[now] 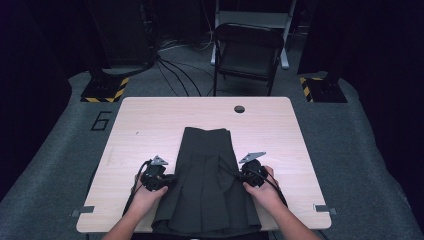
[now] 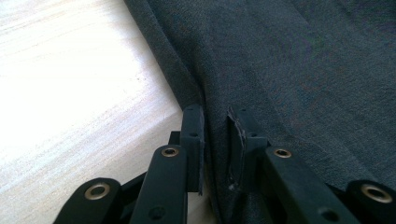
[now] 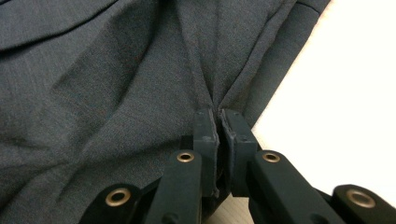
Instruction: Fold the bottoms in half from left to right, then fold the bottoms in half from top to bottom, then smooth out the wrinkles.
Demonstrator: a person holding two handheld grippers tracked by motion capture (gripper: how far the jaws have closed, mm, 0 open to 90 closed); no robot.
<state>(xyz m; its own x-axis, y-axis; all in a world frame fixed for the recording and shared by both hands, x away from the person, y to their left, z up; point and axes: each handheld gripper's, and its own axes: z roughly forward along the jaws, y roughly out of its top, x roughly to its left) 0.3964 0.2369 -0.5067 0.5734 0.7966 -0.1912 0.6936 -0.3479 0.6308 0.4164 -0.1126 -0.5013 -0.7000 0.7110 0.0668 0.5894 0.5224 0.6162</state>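
Note:
A dark grey pleated skirt (image 1: pixel 207 170) lies flat on the light wooden table (image 1: pixel 145 125), waistband toward the far side and hem at the near edge. My left gripper (image 1: pixel 173 179) is at the skirt's left edge. In the left gripper view a fold of that skirt (image 2: pixel 303 70) edge fills the narrow gap between the jaws of my left gripper (image 2: pixel 215 114), and the pads press on it. My right gripper (image 1: pixel 235 175) is at the right edge. In the right gripper view my right gripper (image 3: pixel 218 114) is shut tight on a pinch of the skirt (image 3: pixel 116 93), with creases fanning out from it.
A round cable hole (image 1: pixel 239 108) sits in the table's far middle. A black folding chair (image 1: pixel 248 50) stands beyond the table, with cables on the floor. Two stand bases with yellow-black tape (image 1: pixel 105 89) (image 1: pixel 322 89) flank the far corners. Bare wood lies on either side of the skirt.

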